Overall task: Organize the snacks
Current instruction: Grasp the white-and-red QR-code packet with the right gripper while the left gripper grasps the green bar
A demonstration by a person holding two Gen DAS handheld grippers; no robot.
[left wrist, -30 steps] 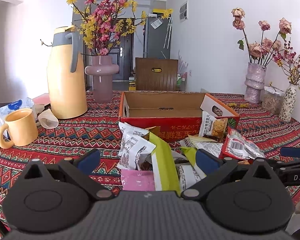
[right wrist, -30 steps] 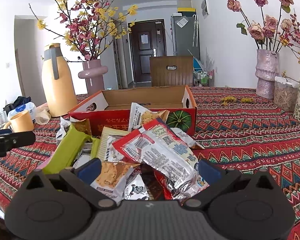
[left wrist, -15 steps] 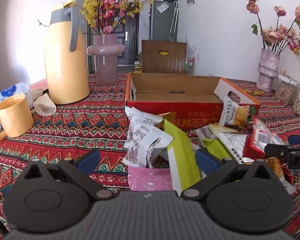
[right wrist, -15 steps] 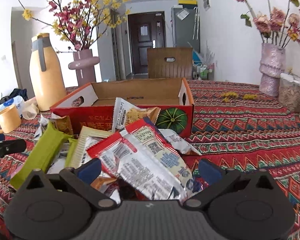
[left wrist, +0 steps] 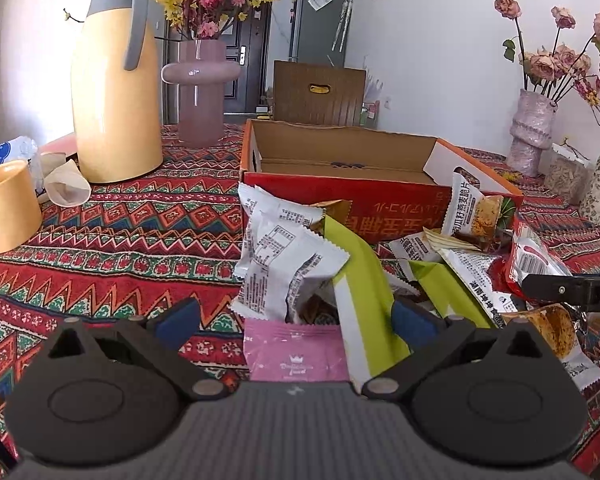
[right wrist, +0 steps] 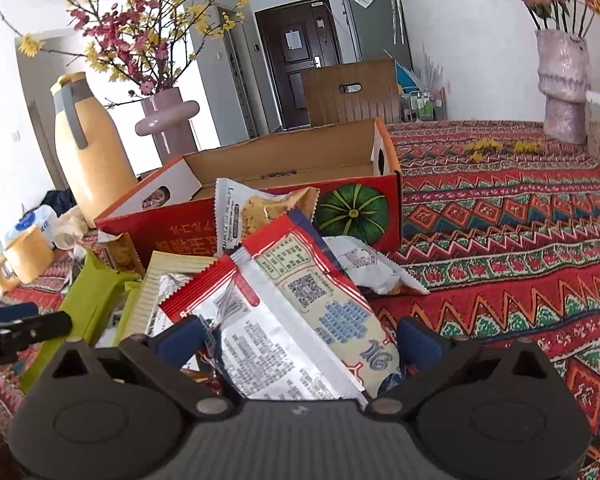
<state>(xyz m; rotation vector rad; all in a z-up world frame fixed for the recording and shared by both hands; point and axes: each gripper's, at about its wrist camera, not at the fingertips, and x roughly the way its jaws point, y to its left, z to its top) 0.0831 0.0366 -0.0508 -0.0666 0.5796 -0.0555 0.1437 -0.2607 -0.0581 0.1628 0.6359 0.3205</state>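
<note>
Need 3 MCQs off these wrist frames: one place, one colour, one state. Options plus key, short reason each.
1. Where does the snack pile lie?
A. inside the box
B. on the cloth in front of the box
C. behind the jug

2. What colour is the mug?
A. yellow
B. blue
C. white

3. How is the cardboard box?
A. taped shut
B. open, nothing visible inside
C. filled to the rim

Key: 1 B, packets rest against its red front wall. 2 A, it matches the yellow jug. 3 B, bare cardboard floor shows.
</note>
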